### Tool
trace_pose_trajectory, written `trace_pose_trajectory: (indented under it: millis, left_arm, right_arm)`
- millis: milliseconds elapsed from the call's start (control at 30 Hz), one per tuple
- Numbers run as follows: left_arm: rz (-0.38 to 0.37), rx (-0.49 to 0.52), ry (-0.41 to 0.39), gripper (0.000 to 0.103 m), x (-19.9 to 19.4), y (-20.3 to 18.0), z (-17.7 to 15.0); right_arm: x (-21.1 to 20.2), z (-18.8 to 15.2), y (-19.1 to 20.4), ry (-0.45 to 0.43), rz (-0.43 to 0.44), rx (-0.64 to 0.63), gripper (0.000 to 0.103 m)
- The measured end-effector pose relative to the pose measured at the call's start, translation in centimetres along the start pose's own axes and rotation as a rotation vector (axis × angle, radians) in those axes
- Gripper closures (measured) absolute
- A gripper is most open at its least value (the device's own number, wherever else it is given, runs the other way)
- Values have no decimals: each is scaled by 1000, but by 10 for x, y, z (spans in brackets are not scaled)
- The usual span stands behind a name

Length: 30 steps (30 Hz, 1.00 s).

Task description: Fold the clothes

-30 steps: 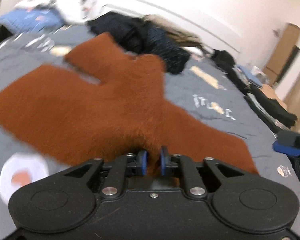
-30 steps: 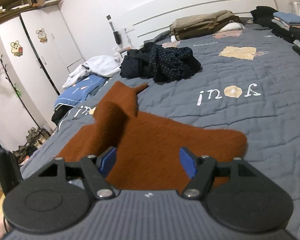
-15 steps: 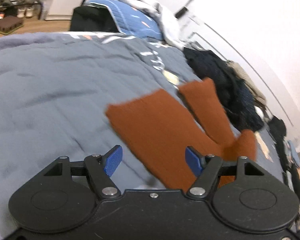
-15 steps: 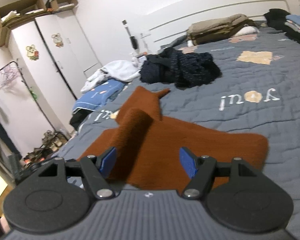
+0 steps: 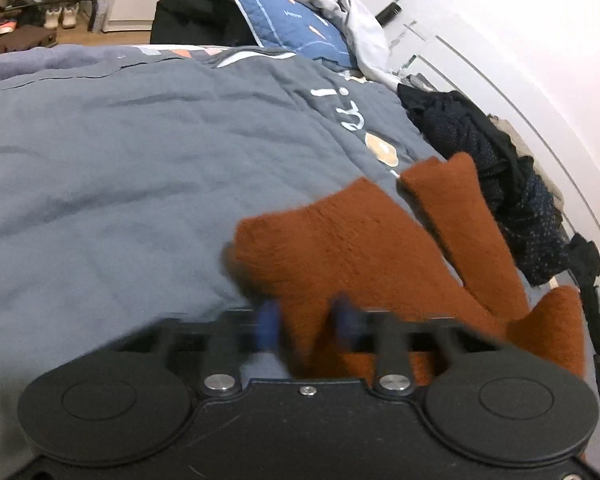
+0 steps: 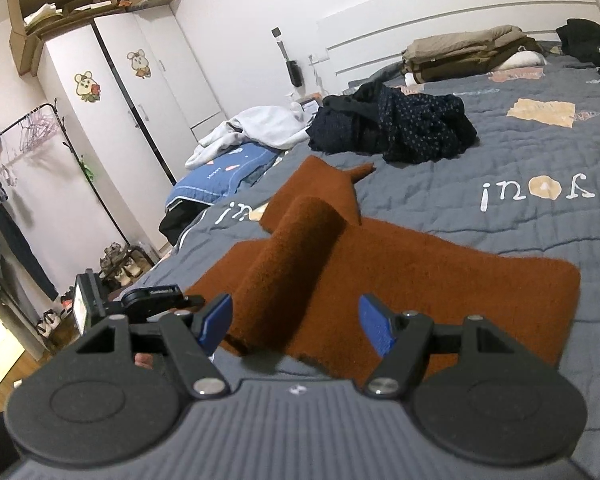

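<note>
The rust-brown sweater (image 6: 412,272) lies on the grey quilted bed cover (image 6: 520,168), spread mostly flat; in the right wrist view its long axis goes from the near edge of the bed away toward the headboard (image 6: 460,32), with the body part wide across the front and one sleeve pointing away to the dark pile of clothes (image 6: 400,128). The other sleeve (image 6: 296,268) is folded back over the body — it forms a thick raised roll that points toward the camera and ends close to the right gripper (image 6: 296,322).

The right gripper has its blue pads wide apart; the end of the rolled sleeve is between them, but the pads do not touch it. In the left wrist view the left gripper (image 5: 306,326) is blurred; its blue fingertips (image 5: 268,324) are near one another with a narrow gap, and the brown fabric (image 5: 360,248) shows in this gap — I cannot tell if they already press the cloth. The left gripper is at the edge of the sweater body, where the brown fabric meets the grey cover (image 5: 120,184).

In this view the sweater goes away to the right, and the far sleeve (image 5: 460,220) points diagonally to the upper left, just beside the dark pile (image 5: 500,176). Behind lies a blue cushion (image 5: 292,20) with a pale garment (image 5: 340,8) on it; a white wardrobe (image 6: 120,92) stands at the wall.
</note>
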<state>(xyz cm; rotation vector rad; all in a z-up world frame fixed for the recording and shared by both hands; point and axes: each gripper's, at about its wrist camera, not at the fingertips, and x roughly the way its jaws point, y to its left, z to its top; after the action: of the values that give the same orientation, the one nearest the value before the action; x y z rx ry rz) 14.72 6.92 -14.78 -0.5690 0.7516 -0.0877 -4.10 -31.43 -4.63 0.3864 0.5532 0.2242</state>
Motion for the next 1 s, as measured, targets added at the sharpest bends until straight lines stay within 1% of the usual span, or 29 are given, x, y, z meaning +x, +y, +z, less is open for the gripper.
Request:
trace_pose_trajectory:
  millis: [33, 67, 167, 233, 333, 367, 433, 533, 633, 700, 800, 900, 1000]
  left_arm:
    - [-19, 9, 4, 93, -1, -3, -1]
    - [-54, 50, -3, 93, -5, -12, -3]
    - [-153, 315, -65, 93, -24, -59, -17]
    - [-236, 460, -90, 94, -38, -88, -34]
    - [-354, 648, -98, 94, -55, -125, -66]
    - [-385, 697, -87, 94, -59, -134, -77]
    - [-415, 789, -59, 94, -62, -148, -101]
    - [-409, 938, -34, 94, -61, -165, -139]
    - [-395, 1015, -33, 94, -59, -168, -158]
    - [-386, 1045, -41, 94, -56, -170, -164]
    - [-390, 1038, -38, 94, -54, -166, -163]
    - [-378, 1067, -53, 94, -56, -167, -165]
    - [-372, 1091, -62, 94, -58, -169, -169]
  right_arm:
    - [0, 0, -1, 0, 0, 3, 34]
    - [0, 0, -3, 0, 2, 8, 34]
    - [-3, 4, -10, -4, 10, 41, 34]
    - [-6, 7, -13, -10, 14, 60, 34]
    - [-12, 10, -19, -22, 29, 86, 34]
    - [-13, 10, -21, -25, 35, 96, 34]
    - [-14, 11, -27, -22, 54, 131, 34]
    - [-9, 8, -37, 7, 94, 189, 34]
    - [-1, -1, -49, 39, 123, 281, 33]
    - [7, -7, -55, 59, 143, 346, 33]
    - [21, -15, -60, 75, 154, 432, 33]
    - [33, -19, -62, 78, 188, 524, 33]
    - [40, -18, -56, 67, 193, 542, 33]
